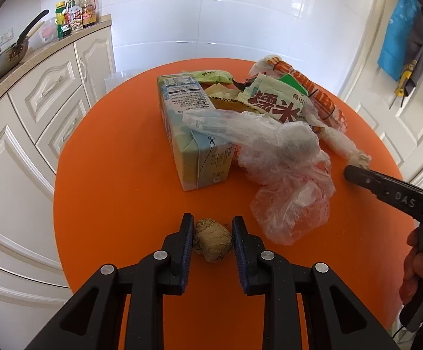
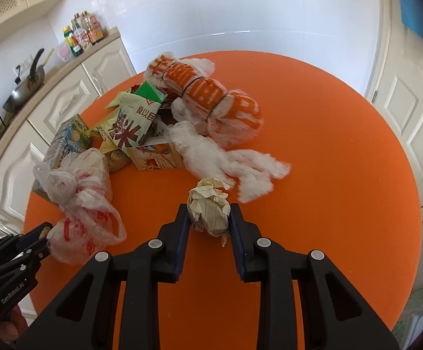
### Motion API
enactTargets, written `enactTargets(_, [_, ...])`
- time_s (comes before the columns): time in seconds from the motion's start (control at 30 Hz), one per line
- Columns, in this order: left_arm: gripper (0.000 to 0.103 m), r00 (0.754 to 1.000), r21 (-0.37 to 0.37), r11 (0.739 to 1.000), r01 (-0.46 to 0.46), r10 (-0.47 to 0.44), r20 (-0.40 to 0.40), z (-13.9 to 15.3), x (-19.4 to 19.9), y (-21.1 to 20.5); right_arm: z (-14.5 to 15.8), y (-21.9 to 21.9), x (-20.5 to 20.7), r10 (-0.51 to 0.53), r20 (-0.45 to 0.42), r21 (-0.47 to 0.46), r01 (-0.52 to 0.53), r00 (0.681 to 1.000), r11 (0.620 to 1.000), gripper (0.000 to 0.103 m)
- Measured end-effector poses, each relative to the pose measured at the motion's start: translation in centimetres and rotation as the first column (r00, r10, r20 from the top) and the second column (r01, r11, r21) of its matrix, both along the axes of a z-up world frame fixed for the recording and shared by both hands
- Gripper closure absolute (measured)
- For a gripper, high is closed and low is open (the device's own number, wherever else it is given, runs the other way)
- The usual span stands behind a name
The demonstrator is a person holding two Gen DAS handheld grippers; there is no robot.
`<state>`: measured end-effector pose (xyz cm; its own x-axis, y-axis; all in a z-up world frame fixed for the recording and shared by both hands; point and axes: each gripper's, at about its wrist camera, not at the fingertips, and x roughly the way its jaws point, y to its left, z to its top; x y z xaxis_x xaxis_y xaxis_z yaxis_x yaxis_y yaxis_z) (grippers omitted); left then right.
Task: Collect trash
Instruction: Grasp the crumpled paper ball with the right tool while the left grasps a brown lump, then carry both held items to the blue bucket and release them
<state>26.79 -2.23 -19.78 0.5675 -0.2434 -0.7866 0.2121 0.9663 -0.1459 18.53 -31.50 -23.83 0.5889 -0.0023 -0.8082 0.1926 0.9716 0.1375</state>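
Note:
On the round orange table [image 1: 109, 180] lies a heap of trash: a milk carton [image 1: 188, 134], clear plastic bags [image 1: 281, 175], snack wrappers [image 1: 275, 102] and an orange-printed bag [image 2: 211, 99]. My left gripper [image 1: 212, 237] is shut on a brown lump of ginger [image 1: 212, 240] just above the table's near side. My right gripper [image 2: 209, 217] is shut on a crumpled paper ball [image 2: 210, 210], in front of a white plastic bag [image 2: 226, 160]. The right gripper also shows in the left wrist view [image 1: 354, 172], the left gripper in the right wrist view [image 2: 40, 242].
White kitchen cabinets [image 1: 45, 93] stand left of the table, with a wok [image 1: 4, 58] and sauce bottles [image 1: 77, 11] on the counter. A white door [image 2: 410, 116] is at the right, with a blue cloth [image 1: 398, 40] hanging beside it. A white tiled wall is behind.

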Motion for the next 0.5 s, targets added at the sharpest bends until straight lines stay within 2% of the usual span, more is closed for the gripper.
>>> enactTargets(0.13, [0.081, 1.0, 0.02, 1.0, -0.017, 0.017, 0.025, 1.1, -1.4, 0.0, 0.7, -1.2, -1.6, 0.0, 0.019, 0.042, -0.001, 1.0, 0.999, 0.076])
enactTargets(0.23, [0.081, 0.997, 0.032, 0.999, -0.03, 0.027, 0.073, 3.0, -2.8, -0.4, 1.7, -1.8, -2.2, 0.003, 0.045, 0.065, -0.006, 0.999, 0.998, 0.076])
enactTargets(0.4, [0.081, 0.984, 0.038, 0.999, -0.022, 0.015, 0.177, 7.4, -4.9, -2.3, 3.5, -3.1, -3.9, -0.005, 0.098, 0.096, -0.005, 0.995, 0.995, 0.076])
enactTargets(0.5, [0.081, 0.97, 0.019, 0.999, 0.027, -0.031, 0.239, 10.2, -6.1, -4.5, 5.1, -4.6, -5.3, -0.024, 0.143, 0.12, 0.007, 0.989, 0.993, 0.076])
